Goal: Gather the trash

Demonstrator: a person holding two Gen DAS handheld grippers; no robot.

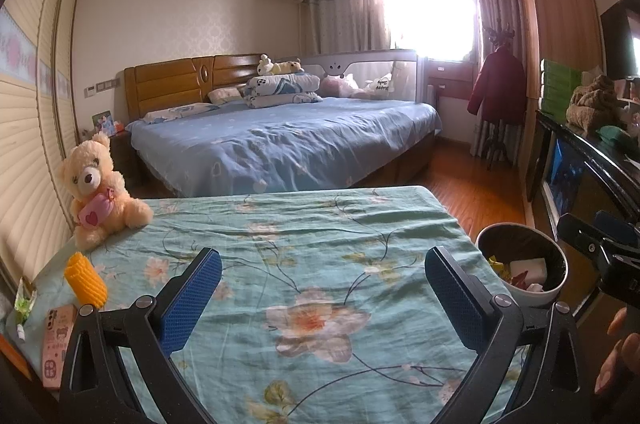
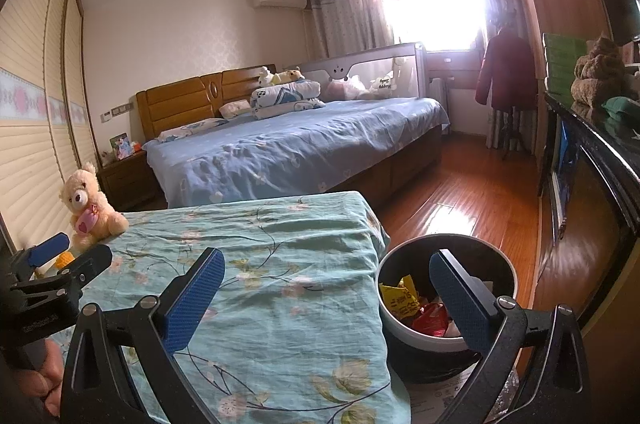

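A yellow foam net sleeve [image 1: 86, 280] and a crumpled green wrapper [image 1: 24, 304] lie at the left edge of the table with the floral green cloth [image 1: 320, 224]. My left gripper [image 1: 324, 300] hovers open over the cloth, nothing between its blue pads. To the right of the table a round bin [image 1: 560, 256] holds several wrappers. My right gripper [image 2: 326, 300] is open and empty, its right finger above the bin [image 2: 508, 264] and its left finger over the table edge. The yellow sleeve [image 2: 64, 258] peeks out behind the left gripper [image 2: 88, 245].
A cream teddy bear [image 1: 100, 192] sits at the table's far left corner. A phone in a pink case [image 1: 60, 340] lies near the green wrapper. Beyond are a blue bed [image 1: 280, 144], wooden floor [image 2: 460, 192] and a dark cabinet [image 2: 600, 164] on the right.
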